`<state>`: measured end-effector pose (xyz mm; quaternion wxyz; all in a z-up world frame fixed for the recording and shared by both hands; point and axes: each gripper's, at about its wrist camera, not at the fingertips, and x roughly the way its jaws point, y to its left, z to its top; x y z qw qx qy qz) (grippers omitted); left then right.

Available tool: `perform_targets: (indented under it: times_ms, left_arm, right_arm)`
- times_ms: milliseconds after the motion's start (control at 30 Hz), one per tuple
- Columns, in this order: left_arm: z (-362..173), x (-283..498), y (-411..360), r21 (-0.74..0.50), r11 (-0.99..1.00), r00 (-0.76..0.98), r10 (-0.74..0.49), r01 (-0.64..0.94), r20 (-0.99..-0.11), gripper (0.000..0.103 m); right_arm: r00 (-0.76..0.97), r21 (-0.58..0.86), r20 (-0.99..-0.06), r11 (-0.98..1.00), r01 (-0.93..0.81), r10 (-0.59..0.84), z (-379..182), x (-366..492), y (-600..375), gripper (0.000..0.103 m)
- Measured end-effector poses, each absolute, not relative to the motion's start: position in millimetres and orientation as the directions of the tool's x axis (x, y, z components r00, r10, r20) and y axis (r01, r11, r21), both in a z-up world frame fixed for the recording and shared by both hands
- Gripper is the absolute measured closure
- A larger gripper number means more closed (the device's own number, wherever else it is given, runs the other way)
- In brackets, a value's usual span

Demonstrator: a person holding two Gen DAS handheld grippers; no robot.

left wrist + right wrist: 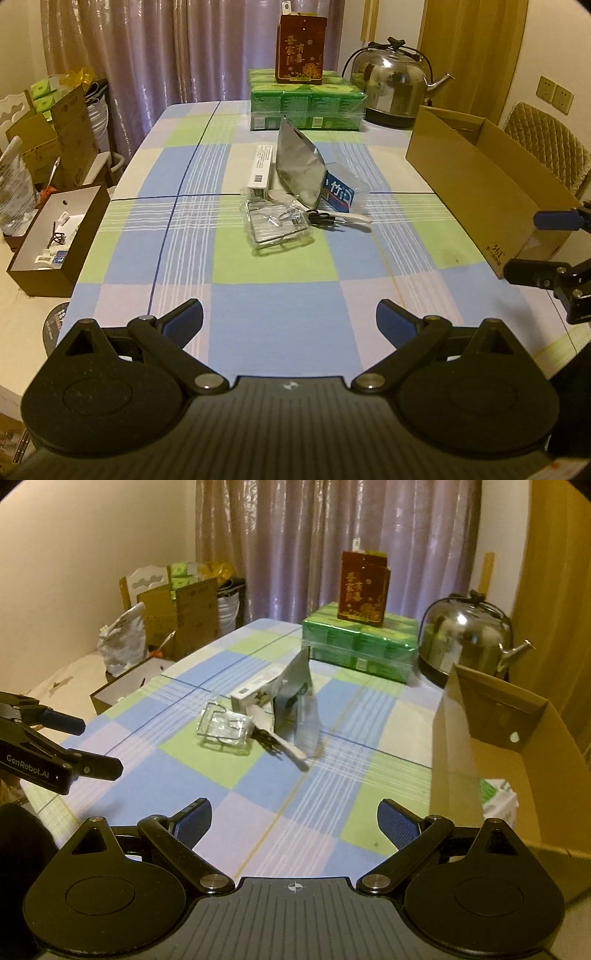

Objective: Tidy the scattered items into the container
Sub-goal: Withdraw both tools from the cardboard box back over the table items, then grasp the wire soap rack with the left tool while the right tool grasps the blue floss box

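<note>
- Room with mauve curtains [177, 48] at the back; surface [280, 295] under a blue, green and lilac check cloth.
- Far end of surface: green wrapped packs [306, 103], dark red gift box [301, 50] standing on them, steel kettle [391, 85] just right of the packs.
- Scattered pile mid-surface: silver foil pouch [299, 166] propped upright, white carton [260, 166] at its left, blue toothpaste box [341, 194] at its right and partly under it.
- In front of the pouch: clear plastic pack [277, 225] holding a wire rack, black cable [323, 218], white handled utensil [352, 217], all touching or overlapping.
- Cardboard container [480, 184] sits open at the surface's right edge, well apart from the pile; right view shows a white and green packet [495, 797] inside.
- Left tongs [290, 317] wide, holding nothing, over the near part of the surface.
- Right tongs [294, 821] wide, also holding nothing, near end of the container just to their right.
- Brown open box [55, 236] beside the surface's left edge, small bits inside.
- More cartons and a bag stacked in the left corner.
</note>
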<state>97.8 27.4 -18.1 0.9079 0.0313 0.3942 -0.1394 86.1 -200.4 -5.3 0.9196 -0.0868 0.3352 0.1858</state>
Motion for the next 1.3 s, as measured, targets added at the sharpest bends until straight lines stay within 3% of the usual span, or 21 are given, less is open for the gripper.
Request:
perform_targets:
  times_ms: [767,1033,1300]
  left_arm:
    - [-79,221,6,-0.047,0.973,0.644,-0.184,0.225,-0.743,0.005]
    - [-103,250,-9,-0.095,0.980,0.668,-0.188,0.174,-0.720,0.005]
    - [-116,261,-8,-0.094,0.985,0.674,-0.166,0.143,-0.720,0.017]
  right_arm:
    - [0.674,-0.057,-0.685,0.901,-0.430,0.278,-56,234,-174,0.010]
    - [0.658,-0.034,-0.694,0.900,-0.434,0.291,-74,270,-172,0.017]
    - [0.628,-0.013,-0.712,0.888,-0.459,0.314,-90,297,-160,0.024]
